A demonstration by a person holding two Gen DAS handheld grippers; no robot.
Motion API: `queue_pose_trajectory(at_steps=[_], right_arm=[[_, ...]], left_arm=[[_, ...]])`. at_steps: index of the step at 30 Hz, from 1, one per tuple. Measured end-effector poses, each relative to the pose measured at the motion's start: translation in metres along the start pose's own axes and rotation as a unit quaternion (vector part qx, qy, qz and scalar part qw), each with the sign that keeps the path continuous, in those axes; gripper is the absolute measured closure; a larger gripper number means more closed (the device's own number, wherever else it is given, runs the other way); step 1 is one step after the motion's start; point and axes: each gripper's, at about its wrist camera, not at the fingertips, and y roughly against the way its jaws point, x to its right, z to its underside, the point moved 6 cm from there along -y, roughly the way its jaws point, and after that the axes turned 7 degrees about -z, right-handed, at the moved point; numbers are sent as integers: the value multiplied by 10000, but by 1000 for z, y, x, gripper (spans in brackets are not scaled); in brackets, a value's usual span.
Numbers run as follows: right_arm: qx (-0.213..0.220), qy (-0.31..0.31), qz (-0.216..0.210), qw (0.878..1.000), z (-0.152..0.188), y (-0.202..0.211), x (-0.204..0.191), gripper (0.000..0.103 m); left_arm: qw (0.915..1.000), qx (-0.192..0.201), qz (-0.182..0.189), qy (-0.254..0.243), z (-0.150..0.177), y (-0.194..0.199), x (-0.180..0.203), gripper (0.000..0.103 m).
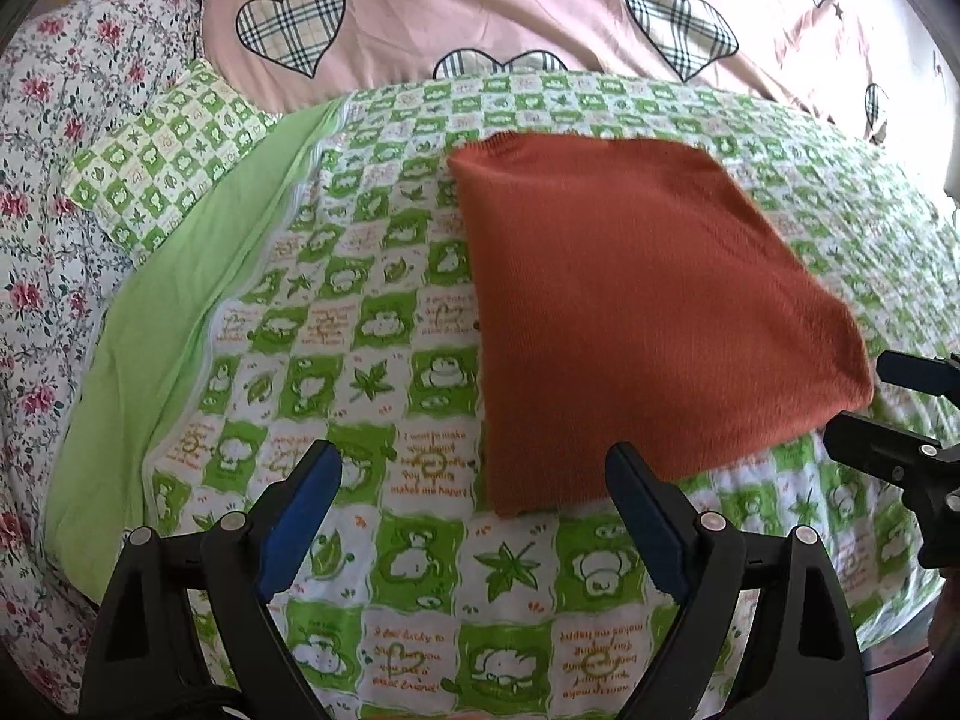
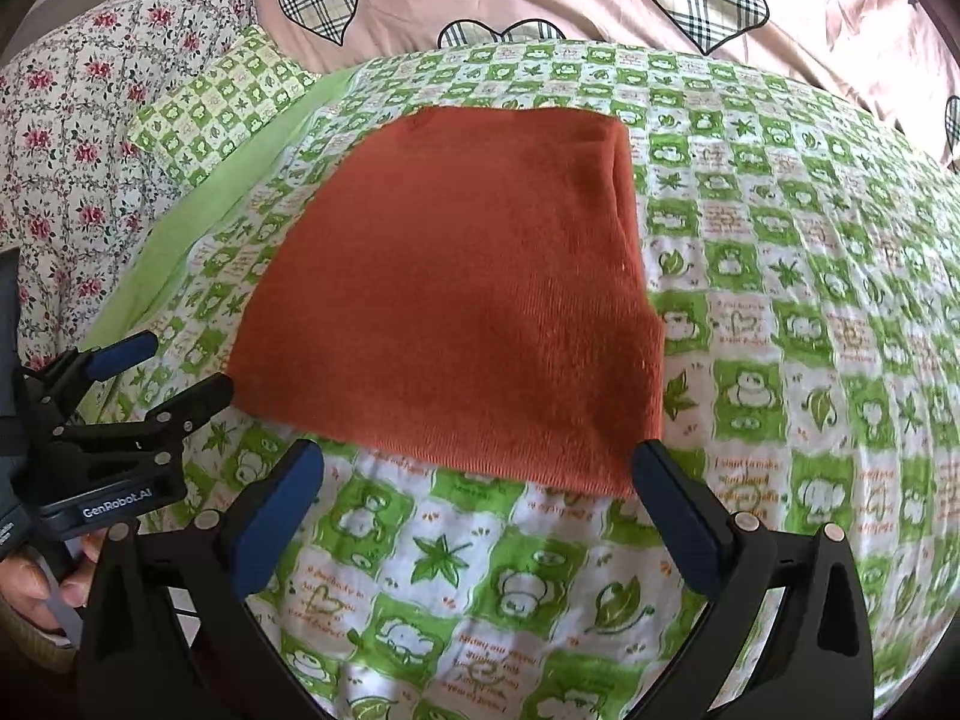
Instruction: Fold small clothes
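Observation:
A rust-orange knitted garment (image 1: pixel 636 312) lies flat, folded into a rough square, on the green frog-print sheet (image 1: pixel 372 360). It also shows in the right wrist view (image 2: pixel 462 300). My left gripper (image 1: pixel 474 468) is open and empty, just short of the garment's near left corner. My right gripper (image 2: pixel 477 465) is open and empty at the garment's near edge, its right finger beside the near right corner. Each gripper shows in the other's view: the right one (image 1: pixel 864 408) at the garment's right corner, the left one (image 2: pixel 174 366) at its left corner.
A pink quilt with plaid hearts (image 1: pixel 480 6) lies bunched behind the sheet. A small frog-print pillow (image 1: pixel 174 144) and floral bedding (image 1: pixel 54 180) lie to the left. A plain green strip (image 1: pixel 180 312) borders the sheet's left side.

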Motion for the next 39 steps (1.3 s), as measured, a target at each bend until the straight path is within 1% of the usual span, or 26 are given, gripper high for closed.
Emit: queue_pose_trajectory(at_steps=[4,12,16,30,39], right_arm=[[27,-11,-27,10000,-8,1,0,1],[-18,3,-19,10000,-15,-2,3,1],[-18,-5,-11,10000,-16,-2,4,1],[77,-64,-160,9998,-18,-2,7,1],[90,-125,-194,9997,-19,-4,11,1]], left_arm=[[10000,39,-28,17,-7,2,1,12],[10000,44,56,17,-11,0,6,11],[9998,51,164,76,-13,-2,6,11],[9995,-28,311,64,-13,-7,12,11],[9995,-15,316,50,-15,-7,13,11]])
